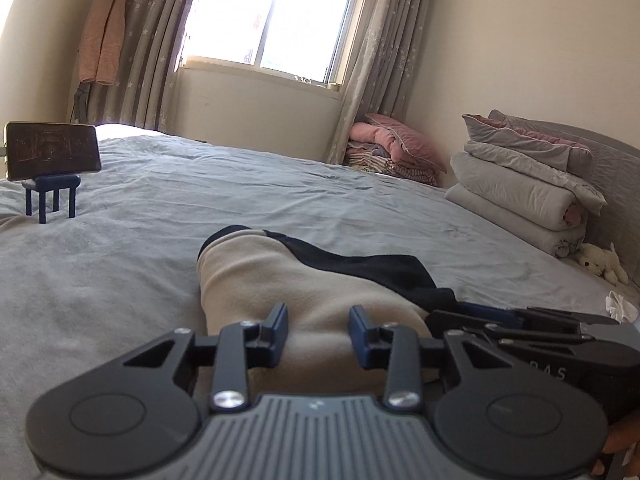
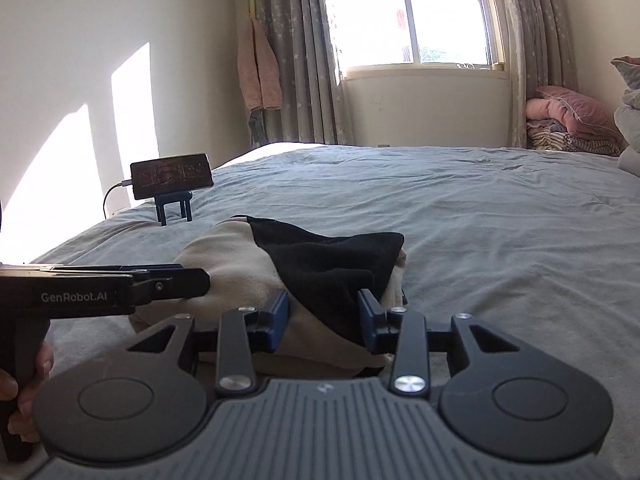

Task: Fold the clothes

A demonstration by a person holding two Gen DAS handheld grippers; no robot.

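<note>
Clothes [image 1: 304, 300], a beige garment with a black piece [image 2: 320, 264] lying across it, sat bunched on the grey bed sheet [image 1: 280, 200], right under both tools. The left gripper [image 1: 318, 334] and the right gripper [image 2: 323, 322] each straddled a fold of the fabric with jaws part-way apart; whether the pads actually pinched the cloth I could not tell. The step looked like taking hold of the near edge, with the fold itself barely begun. Next, both grips would need to bite firmly, then lift and spread together. A phone on a small stand [image 2: 172, 184] stood beyond the bundle, and stacked quilts [image 1: 520, 188] and a soft toy [image 1: 600, 262] lay well apart; nothing blocked the bed.
</note>
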